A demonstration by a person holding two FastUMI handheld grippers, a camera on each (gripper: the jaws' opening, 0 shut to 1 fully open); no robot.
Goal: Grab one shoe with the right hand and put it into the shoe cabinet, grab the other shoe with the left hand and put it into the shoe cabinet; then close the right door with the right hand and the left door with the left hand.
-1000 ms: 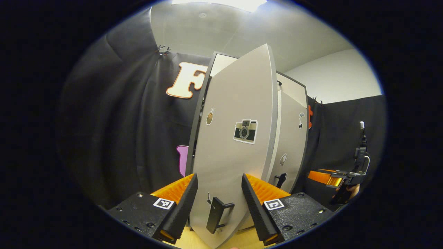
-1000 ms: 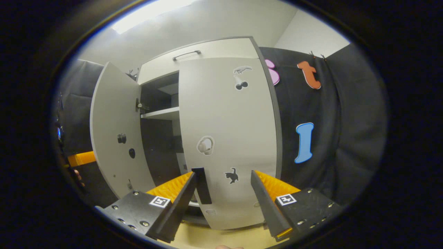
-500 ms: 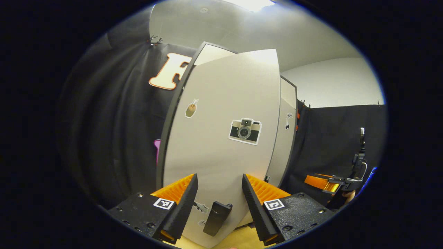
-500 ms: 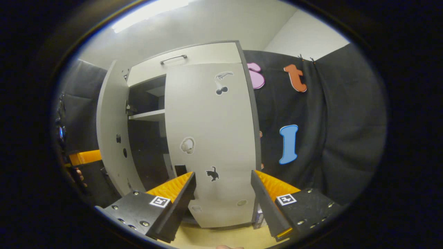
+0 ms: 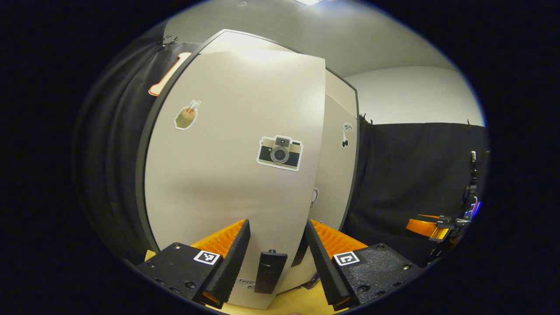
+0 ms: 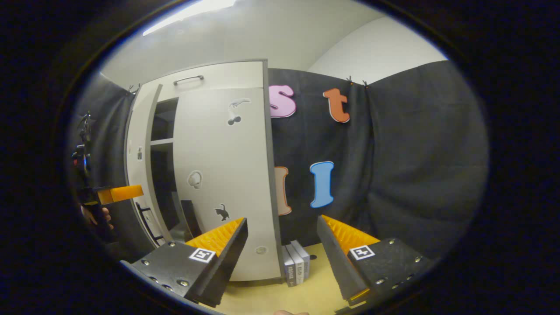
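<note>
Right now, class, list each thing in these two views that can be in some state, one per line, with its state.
Left door: nearly closed, a narrow gap left.
Right door: closed.
Left door's handle: between the left tongs' fingers, ungripped.
Left tongs: open.
Right tongs: open, empty, apart from the cabinet.
Top drawer: shut.
Books: upright beside the cabinet.

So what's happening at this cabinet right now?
A person holding a gripper in each hand is shutting a shoe cabinet. The right door looks closed. The left door stands a little ajar, a dark gap showing in the right gripper view. The left gripper is open, its fingers either side of that door's handle. The right gripper is open and empty, off to the cabinet's right.
</note>
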